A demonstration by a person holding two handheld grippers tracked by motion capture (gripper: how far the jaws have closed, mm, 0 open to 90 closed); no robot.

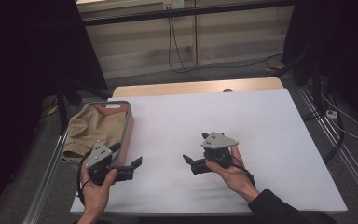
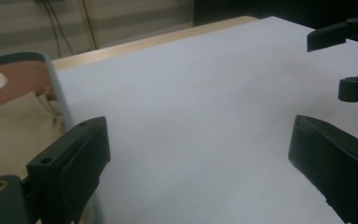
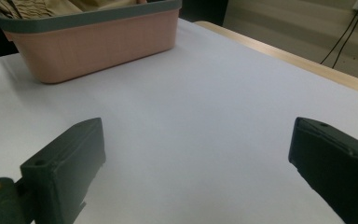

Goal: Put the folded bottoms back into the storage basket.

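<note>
The tan cloth [image 1: 93, 128] lies crumpled in the pink basket [image 1: 128, 133] at the desk's [image 1: 261, 140] left edge. The left gripper [image 1: 133, 167] hovers just beside the basket, jaws spread, empty. The right gripper [image 1: 190, 161] hangs over bare desk, likewise spread and empty. Judged: the cloth is light, limp, non-fragile; pinch a raised fold near the top.
</note>
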